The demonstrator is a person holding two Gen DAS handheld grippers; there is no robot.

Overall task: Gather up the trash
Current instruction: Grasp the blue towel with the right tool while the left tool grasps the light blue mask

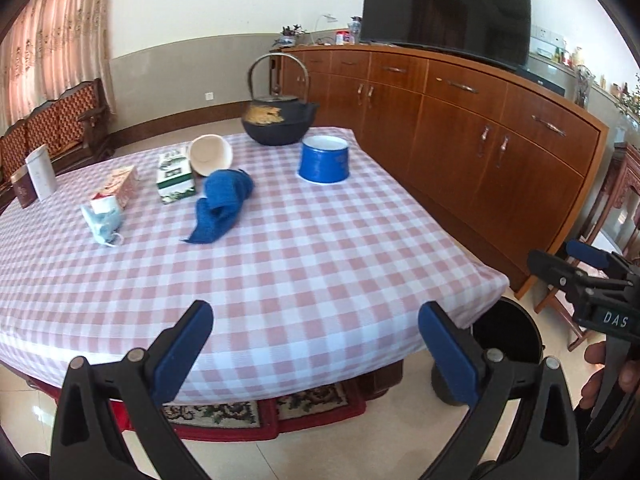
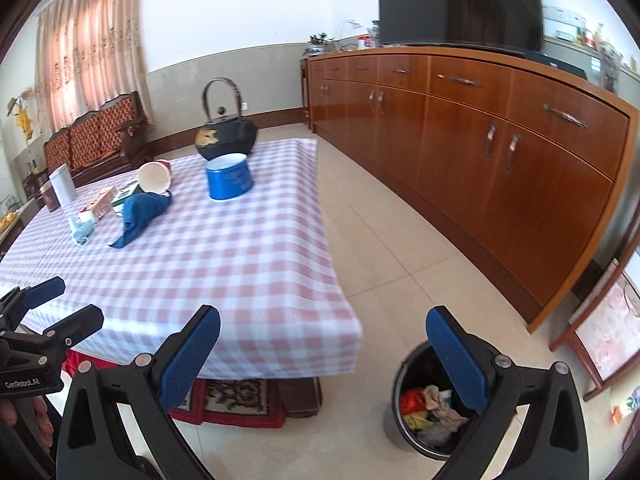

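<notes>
A crumpled light-blue face mask (image 1: 102, 222) lies on the checked tablecloth at the left, also seen in the right wrist view (image 2: 81, 232). A tipped paper cup (image 1: 210, 155) lies behind a blue cloth (image 1: 222, 204). A dark trash bin (image 2: 430, 406) with several pieces of trash inside stands on the floor by the table's near right corner; its rim shows in the left wrist view (image 1: 506, 332). My left gripper (image 1: 316, 340) is open and empty over the table's near edge. My right gripper (image 2: 322, 350) is open and empty, above the floor beside the bin.
On the table (image 1: 320, 248) stand a black iron kettle (image 1: 276, 118), a blue tin (image 1: 324, 160), a green-white box (image 1: 174, 176), a pink-red box (image 1: 118, 186) and a white canister (image 1: 40, 172). A long wooden sideboard (image 2: 500, 152) runs along the right. A red rug (image 2: 236, 404) lies under the table.
</notes>
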